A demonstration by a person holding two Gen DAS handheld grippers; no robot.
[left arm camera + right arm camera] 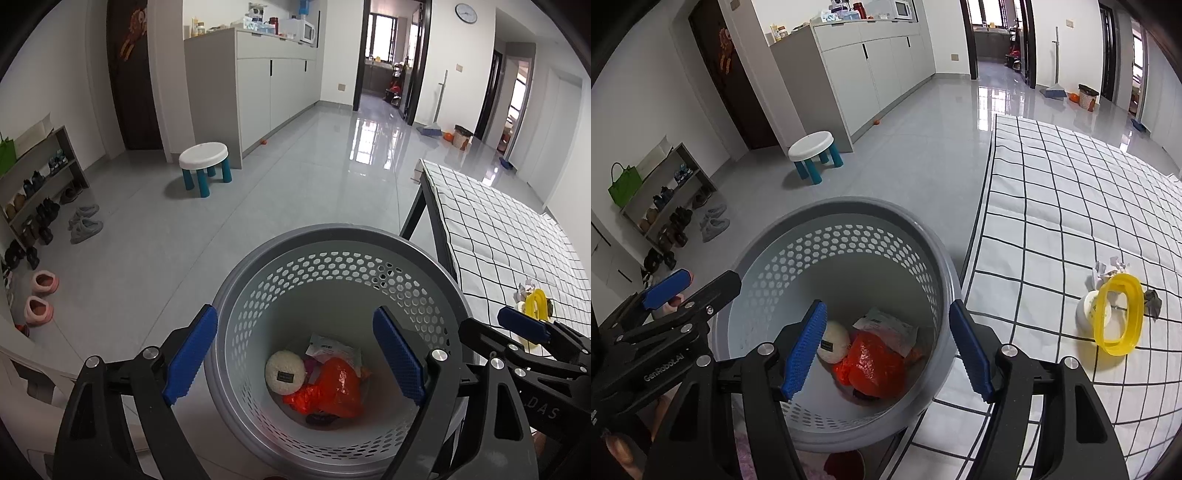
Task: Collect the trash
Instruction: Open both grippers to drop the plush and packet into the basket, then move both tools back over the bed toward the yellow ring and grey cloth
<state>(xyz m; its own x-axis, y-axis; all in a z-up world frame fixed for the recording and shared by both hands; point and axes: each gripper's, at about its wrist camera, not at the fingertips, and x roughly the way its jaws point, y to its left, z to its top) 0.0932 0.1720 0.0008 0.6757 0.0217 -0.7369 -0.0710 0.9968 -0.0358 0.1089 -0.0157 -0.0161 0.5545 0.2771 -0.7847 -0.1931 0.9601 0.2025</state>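
Both grippers, left [295,354] and right [886,347], hanging open and empty over the bin [934,236], with scraps [1112,266] and yellow ring [1123,314] on the table [1052,177], so easy to snag just the ring and scatter paper.

In the grey basket [945,273] we note a dark item [862,394] largely buried under the orange bag [875,363], kind undeterminable. At three o'clock, the yellow ring [1121,314] partly masks a white tub [1089,314]; its label is illegible.
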